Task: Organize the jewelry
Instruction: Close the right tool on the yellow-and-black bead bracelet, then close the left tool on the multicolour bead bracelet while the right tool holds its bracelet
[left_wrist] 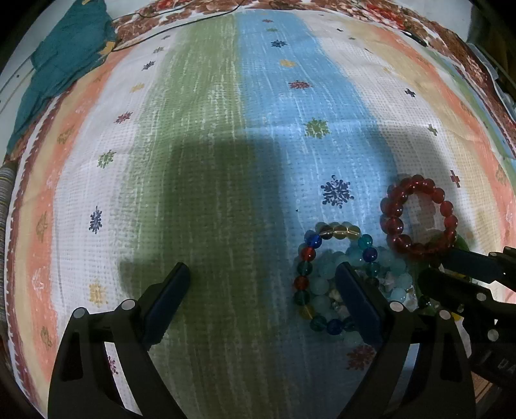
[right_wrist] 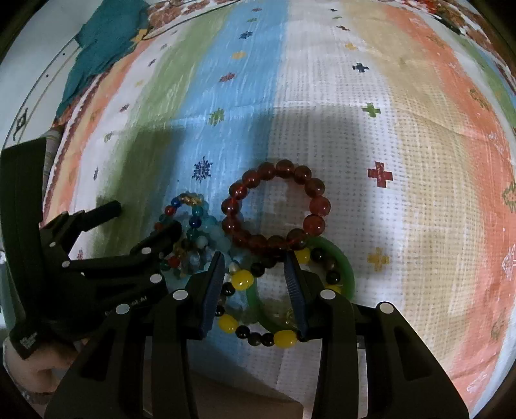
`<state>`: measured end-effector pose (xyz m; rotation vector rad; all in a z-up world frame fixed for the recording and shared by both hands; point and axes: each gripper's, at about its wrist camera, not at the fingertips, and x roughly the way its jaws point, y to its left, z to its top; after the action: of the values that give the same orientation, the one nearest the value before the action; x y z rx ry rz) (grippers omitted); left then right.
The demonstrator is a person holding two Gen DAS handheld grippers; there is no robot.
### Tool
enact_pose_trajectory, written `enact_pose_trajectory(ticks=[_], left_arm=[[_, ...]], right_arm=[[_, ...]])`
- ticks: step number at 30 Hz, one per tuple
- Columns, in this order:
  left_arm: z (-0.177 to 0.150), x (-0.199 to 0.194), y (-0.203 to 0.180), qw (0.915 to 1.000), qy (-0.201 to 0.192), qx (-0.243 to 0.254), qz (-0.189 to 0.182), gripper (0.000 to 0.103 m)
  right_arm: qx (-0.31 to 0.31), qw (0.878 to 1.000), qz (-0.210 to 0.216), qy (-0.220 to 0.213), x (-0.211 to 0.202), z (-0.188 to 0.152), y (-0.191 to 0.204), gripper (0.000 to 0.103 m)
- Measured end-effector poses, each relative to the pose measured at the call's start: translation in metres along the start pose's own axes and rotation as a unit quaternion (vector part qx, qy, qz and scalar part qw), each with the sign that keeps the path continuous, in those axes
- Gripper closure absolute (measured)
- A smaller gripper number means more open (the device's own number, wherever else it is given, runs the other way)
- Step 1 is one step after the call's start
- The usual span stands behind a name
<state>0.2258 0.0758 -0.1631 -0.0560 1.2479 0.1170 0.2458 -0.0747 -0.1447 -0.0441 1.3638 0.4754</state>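
Observation:
Several bracelets lie bunched on the striped cloth (right_wrist: 371, 135). A dark red bead bracelet (right_wrist: 274, 206) lies farthest out. Below it a yellow-and-black bead bracelet (right_wrist: 242, 280) overlaps a green bangle (right_wrist: 348, 274). My right gripper (right_wrist: 254, 261) points down over these two, jaws partly apart. Beads and a piece of the bangle sit between the pads, which do not visibly press on them. My left gripper (left_wrist: 262, 269) is open over the green stripe with nothing between its fingers. Its right finger (left_wrist: 354, 296) covers part of a multicoloured bead bracelet (left_wrist: 306, 274) and pale blue beads (left_wrist: 322, 283). The red bracelet (left_wrist: 419, 216) lies beyond.
A teal cloth (left_wrist: 64, 58) lies bunched at the far left with a thin dark cord (left_wrist: 180, 24) beside it. A flowered fabric (left_wrist: 354, 6) borders the far edge. The right gripper's body (left_wrist: 467, 277) sits close beside the left one. A hand (right_wrist: 29, 367) shows at lower left.

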Motion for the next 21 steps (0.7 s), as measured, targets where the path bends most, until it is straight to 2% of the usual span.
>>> enact_pose_trajectory(ticks=[4, 6, 9, 12, 13, 16, 18, 19, 21], left_arm=[[0.000, 0.000, 0.000, 1.0000, 0.000, 0.000, 0.001, 0.012], [-0.001, 0.000, 0.000, 1.0000, -0.002, 0.001, 0.002, 0.012], [-0.002, -0.001, -0.001, 1.0000, -0.003, 0.002, 0.002, 0.012], [-0.002, -0.002, 0.000, 1.0000, -0.004, 0.002, -0.007, 0.017], [-0.002, -0.002, -0.001, 0.9999, -0.005, 0.003, -0.009, 0.019], [-0.002, -0.005, -0.004, 0.9997, -0.008, 0.007, -0.020, 0.031], [-0.002, -0.007, -0.007, 0.9995, -0.010, 0.008, -0.030, 0.046], [-0.003, -0.008, -0.008, 0.9993, -0.010, 0.008, -0.036, 0.050], [-0.003, -0.009, -0.011, 0.9987, -0.009, 0.005, -0.051, 0.067]], right_arm=[[-0.006, 1.000, -0.010, 0.006, 0.003, -0.002, 0.001, 0.071], [-0.007, 1.000, -0.010, 0.013, 0.007, -0.003, 0.001, 0.080], [-0.006, 1.000, -0.010, 0.012, 0.006, -0.005, -0.002, 0.082], [-0.010, 1.000, -0.012, 0.009, 0.005, -0.006, 0.000, 0.084], [-0.012, 1.000, -0.012, 0.008, 0.004, -0.006, 0.000, 0.090], [-0.021, 1.000, -0.015, 0.003, 0.002, -0.006, 0.004, 0.091], [-0.025, 1.000, -0.017, 0.002, 0.002, -0.006, 0.006, 0.091], [-0.024, 1.000, -0.016, 0.002, 0.002, -0.006, 0.005, 0.091], [-0.022, 1.000, -0.013, 0.001, 0.001, -0.005, 0.005, 0.091]])
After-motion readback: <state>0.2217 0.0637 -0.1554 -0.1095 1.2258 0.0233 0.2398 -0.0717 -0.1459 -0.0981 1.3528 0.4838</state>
